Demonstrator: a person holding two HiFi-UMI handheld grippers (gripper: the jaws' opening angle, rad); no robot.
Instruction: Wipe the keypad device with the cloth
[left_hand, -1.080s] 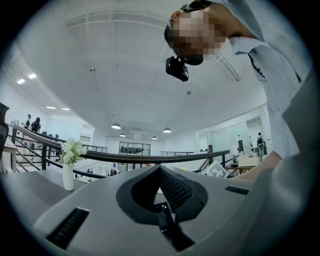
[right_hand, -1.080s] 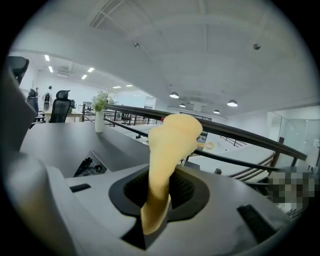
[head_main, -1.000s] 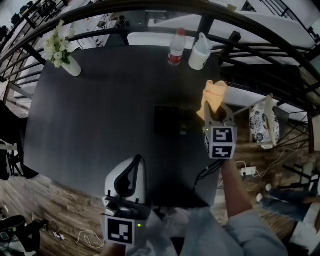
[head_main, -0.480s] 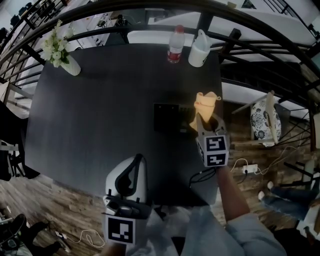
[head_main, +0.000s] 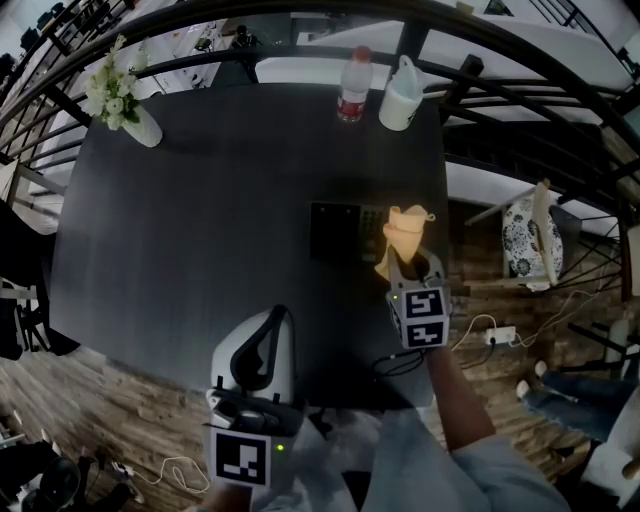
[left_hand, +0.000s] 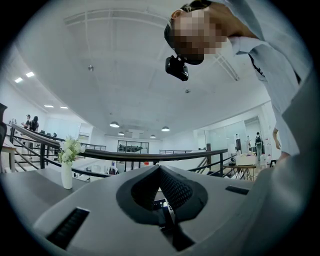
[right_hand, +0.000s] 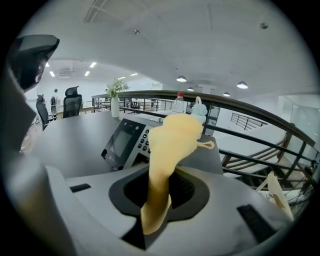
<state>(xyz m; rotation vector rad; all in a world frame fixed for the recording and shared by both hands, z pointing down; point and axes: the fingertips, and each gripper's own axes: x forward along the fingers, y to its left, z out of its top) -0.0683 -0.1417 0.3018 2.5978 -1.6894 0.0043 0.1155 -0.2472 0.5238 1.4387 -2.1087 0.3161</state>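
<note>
The black keypad device (head_main: 343, 232) lies flat on the dark table (head_main: 200, 220), right of centre. My right gripper (head_main: 408, 265) is shut on a yellow cloth (head_main: 403, 235), which stands up out of its jaws over the device's right end. In the right gripper view the cloth (right_hand: 170, 145) rises from the gripper (right_hand: 159, 202), with the device's screen and keys (right_hand: 127, 142) just left of and below it. I cannot tell whether the cloth touches the device. My left gripper (head_main: 277, 318) is shut and empty at the table's near edge, with its jaws (left_hand: 161, 186) aimed level over the table.
At the table's far edge stand a clear bottle with a red label (head_main: 352, 90) and a white jug (head_main: 400, 98). A white vase of flowers (head_main: 125, 105) stands at the far left corner. Black railings ring the table, and its right edge (head_main: 442, 210) drops to a lower floor.
My right gripper has carried the cloth back toward me and slightly left, from beside the device's right side to over its right end. The left gripper has stayed put.
</note>
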